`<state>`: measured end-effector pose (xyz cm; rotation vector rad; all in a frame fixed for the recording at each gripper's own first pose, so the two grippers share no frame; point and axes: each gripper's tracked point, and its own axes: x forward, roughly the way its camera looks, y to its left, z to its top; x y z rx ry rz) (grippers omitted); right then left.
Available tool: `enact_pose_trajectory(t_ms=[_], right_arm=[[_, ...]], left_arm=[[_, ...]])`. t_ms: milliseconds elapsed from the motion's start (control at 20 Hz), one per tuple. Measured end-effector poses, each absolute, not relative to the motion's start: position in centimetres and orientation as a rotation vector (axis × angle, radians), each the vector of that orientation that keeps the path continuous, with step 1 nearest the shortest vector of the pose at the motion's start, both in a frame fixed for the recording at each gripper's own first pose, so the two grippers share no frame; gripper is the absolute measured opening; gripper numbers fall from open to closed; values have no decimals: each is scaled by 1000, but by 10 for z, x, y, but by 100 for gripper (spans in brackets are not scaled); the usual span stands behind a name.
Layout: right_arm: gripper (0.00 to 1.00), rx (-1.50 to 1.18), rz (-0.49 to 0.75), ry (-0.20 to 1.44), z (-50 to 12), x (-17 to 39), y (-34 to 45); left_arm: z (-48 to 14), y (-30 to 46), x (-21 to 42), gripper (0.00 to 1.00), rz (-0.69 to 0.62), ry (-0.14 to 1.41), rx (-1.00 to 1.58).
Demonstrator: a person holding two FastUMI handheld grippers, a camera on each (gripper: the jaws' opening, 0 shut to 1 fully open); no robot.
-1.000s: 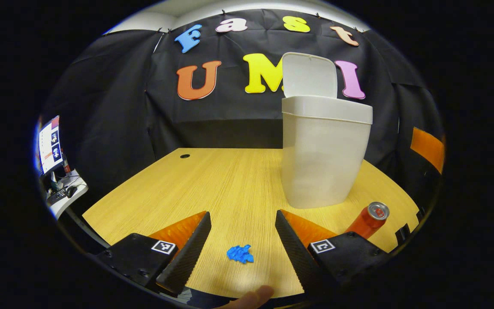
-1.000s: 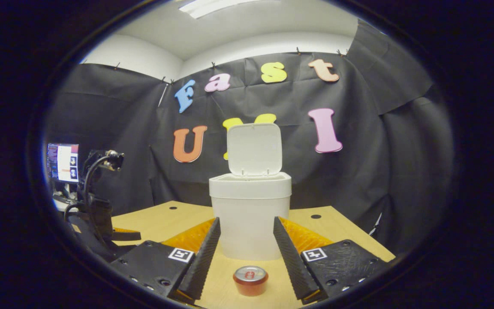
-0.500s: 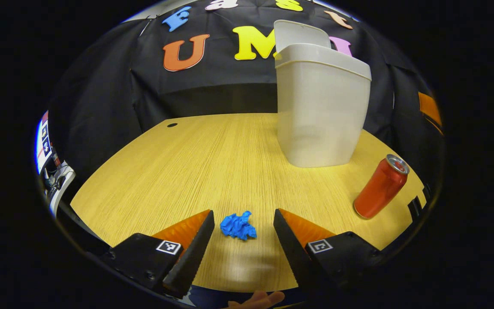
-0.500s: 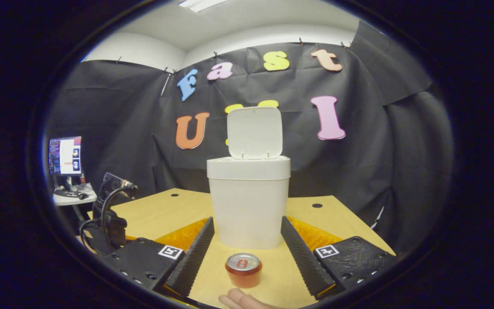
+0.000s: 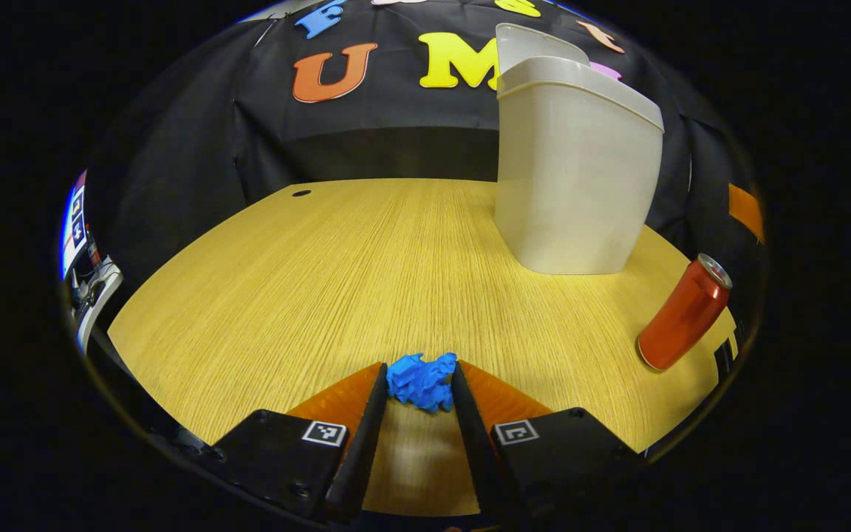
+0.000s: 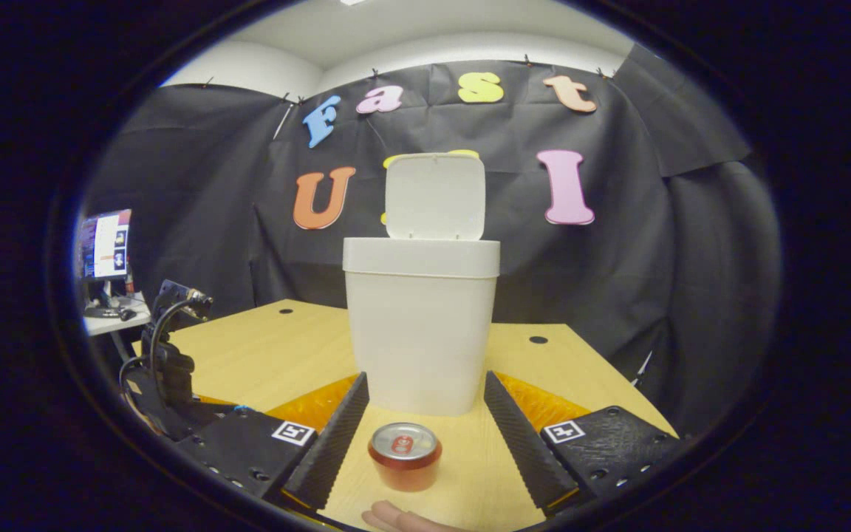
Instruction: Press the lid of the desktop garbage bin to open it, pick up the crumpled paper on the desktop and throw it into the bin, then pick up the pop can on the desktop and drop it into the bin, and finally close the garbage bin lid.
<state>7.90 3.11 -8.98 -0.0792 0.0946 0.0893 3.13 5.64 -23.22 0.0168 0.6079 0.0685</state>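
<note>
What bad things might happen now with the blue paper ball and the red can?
1. The left gripper pinches the crumpled paper only at its fingertips, so the ball might slip out on the way up to the garbage bin.
2. The pop can stands between the right gripper's open fingers, close to the bin; a clumsy grab might tip it over and send it rolling.

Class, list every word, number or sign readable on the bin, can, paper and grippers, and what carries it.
Bin: no print.
Pop can: nothing legible.
Crumpled paper: no print.
Left gripper, right gripper: square coded markers, no words.
</note>
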Motion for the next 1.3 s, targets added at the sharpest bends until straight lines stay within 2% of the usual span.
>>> enact_pose_trajectory(t_ms=[100,150,300,350,400,450,500,550,650,700,750,1000,1100,1200,1300], right_arm=[[94,-28,78,125,-97,84,28],[96,11,73,136,-98,84,33],[96,82,51,160,-108,90,46],[96,89,36,171,-113,91,49],[96,92,26,181,-119,93,50],[96,99,14,189,-122,95,50],[96,113,11,187,-122,94,51],[94,126,14,183,-121,94,51],[96,113,-19,190,-128,98,46],[96,101,-33,203,-136,100,44],[96,93,-40,222,-143,100,42],[94,23,-5,231,-180,89,50],[96,2,25,235,-197,89,54],[96,28,24,211,-201,88,48],[94,27,11,204,-211,88,44]], left_arm=[[-233,59,32,54,79,609,37],[-232,59,33,48,81,605,38],[-229,64,35,42,100,589,63],[-227,66,35,45,110,582,69],[-225,68,36,39,115,573,68],[-221,69,36,37,118,560,60],[-217,70,35,41,123,547,51],[-213,72,35,37,129,535,40],[-210,71,36,37,134,526,15],[-209,72,36,34,138,529,3],[-208,71,36,37,141,531,-6],[-196,72,38,37,152,488,-5],[-195,66,38,36,138,487,-37],[-196,64,38,40,143,489,-36],[-195,62,38,37,138,484,-41]])
